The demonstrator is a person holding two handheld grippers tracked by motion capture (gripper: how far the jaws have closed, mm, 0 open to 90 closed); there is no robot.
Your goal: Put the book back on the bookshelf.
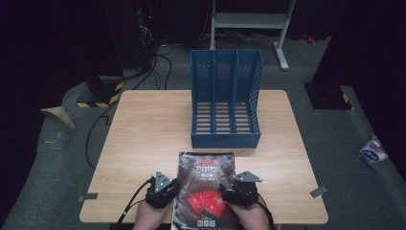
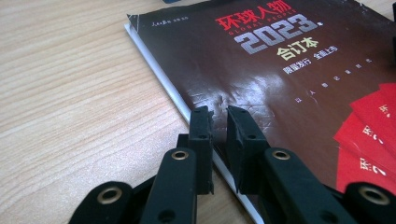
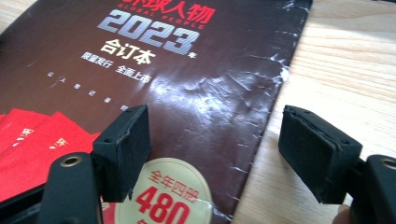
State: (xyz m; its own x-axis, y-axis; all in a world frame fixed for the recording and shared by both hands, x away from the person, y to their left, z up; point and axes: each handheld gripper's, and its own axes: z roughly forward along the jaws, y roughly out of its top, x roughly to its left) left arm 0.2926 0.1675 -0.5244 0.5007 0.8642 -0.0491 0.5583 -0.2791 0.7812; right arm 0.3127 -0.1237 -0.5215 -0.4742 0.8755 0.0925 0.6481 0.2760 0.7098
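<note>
A thick dark book [image 1: 206, 175] with "2023" and red cards on its cover lies flat at the table's front middle. My left gripper [image 1: 163, 188] sits at the book's left edge. In the left gripper view its jaws [image 2: 218, 116] stand nearly together with only a slim gap, one beside the white page edge and one over the cover [image 2: 280, 84], holding nothing. My right gripper [image 1: 242, 188] is at the book's right edge. In the right gripper view it [image 3: 215, 116] is wide open, one jaw over the cover [image 3: 187, 84], the other over bare wood.
A blue three-slot file holder [image 1: 225, 100] stands upright just behind the book, its open side facing me. The wooden table [image 1: 143, 134] has bare room left and right. Cables and a striped base [image 1: 103, 93] lie on the floor at back left, and a packet [image 1: 373, 149] at the right.
</note>
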